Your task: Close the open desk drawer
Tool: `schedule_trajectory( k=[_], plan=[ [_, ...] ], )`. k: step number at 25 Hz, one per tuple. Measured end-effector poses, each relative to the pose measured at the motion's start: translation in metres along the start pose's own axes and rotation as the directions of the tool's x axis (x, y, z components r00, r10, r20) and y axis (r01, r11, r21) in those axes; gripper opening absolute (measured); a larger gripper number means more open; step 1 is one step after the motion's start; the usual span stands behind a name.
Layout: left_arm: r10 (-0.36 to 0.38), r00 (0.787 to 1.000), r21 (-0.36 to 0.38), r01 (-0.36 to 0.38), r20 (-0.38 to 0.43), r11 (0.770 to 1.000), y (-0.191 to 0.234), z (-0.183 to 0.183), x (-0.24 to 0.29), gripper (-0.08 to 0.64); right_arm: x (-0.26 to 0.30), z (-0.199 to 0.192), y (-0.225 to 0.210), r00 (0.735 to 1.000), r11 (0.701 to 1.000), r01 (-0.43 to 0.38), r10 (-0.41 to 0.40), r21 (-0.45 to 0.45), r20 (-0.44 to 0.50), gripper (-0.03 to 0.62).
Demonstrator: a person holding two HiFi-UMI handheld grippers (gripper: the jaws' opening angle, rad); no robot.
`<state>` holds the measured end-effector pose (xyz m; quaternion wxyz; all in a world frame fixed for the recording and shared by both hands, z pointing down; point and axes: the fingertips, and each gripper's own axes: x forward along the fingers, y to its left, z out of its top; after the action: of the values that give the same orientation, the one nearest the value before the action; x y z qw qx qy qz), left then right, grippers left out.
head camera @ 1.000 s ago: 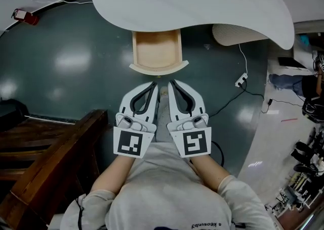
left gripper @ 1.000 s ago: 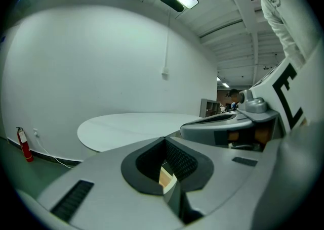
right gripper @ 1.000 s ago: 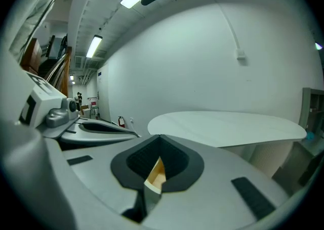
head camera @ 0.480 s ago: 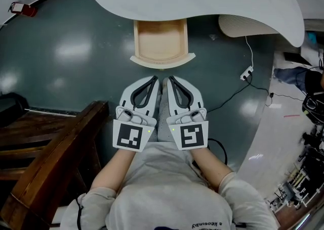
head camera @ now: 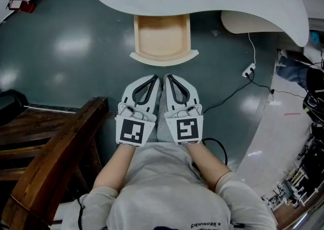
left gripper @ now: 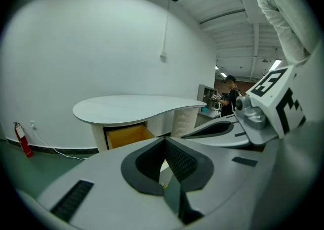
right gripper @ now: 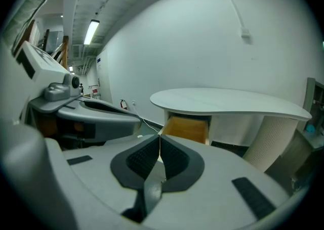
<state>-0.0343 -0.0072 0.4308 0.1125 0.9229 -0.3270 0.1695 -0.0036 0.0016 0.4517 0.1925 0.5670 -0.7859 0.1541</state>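
Showing 2 grippers side by side, marker cubes toward the body, tips pointing up the head view. Holding nothing in the left gripper (head camera: 154, 77), jaws pressed together tip to tip and touching no object. Holding nothing in the right gripper (head camera: 167, 76) either, jaws likewise closed to a seam and clear of any surface.

Counting 1 desk (head camera: 202, 1), 1 drawer (head camera: 163, 61), 1 wooden frame (head camera: 55, 143) at lower left, 1 cable (head camera: 230, 97) running to 1 power strip (head camera: 248, 71), and 1 extinguisher (head camera: 20, 5) at the wall.

Placing the drawer pulled out from under the desk top, open, curved front toward the grippers. Lying straight ahead of both pairs of tips, near but apart, with a strip of dark floor (head camera: 76, 72) between. Appearing in each gripper view just beyond the closed tips, below the desk top.
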Motion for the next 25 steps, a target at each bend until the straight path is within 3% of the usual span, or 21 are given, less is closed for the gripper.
schedule_trajectory(
  k=[7,11,25],
  plan=[
    [-0.001,1.000,-0.037,0.001,-0.009,0.999,0.005,-0.015,0.004,0.010,0.016,-0.030,0.005,0.999,1.000,-0.015,0.016,0.024,-0.046,0.017],
    [-0.008,1.000,-0.002,0.008,-0.026,1.000,0.006,-0.020,0.007,0.010,0.026,-0.044,0.007,0.997,0.999,-0.025,0.027,0.029,-0.066,0.018],
    [-0.023,0.997,-0.005,0.023,-0.077,1.000,0.008,-0.041,0.017,0.010,0.055,-0.109,0.001,0.976,0.997,-0.010,0.027,0.080,-0.215,0.020]
  ],
)
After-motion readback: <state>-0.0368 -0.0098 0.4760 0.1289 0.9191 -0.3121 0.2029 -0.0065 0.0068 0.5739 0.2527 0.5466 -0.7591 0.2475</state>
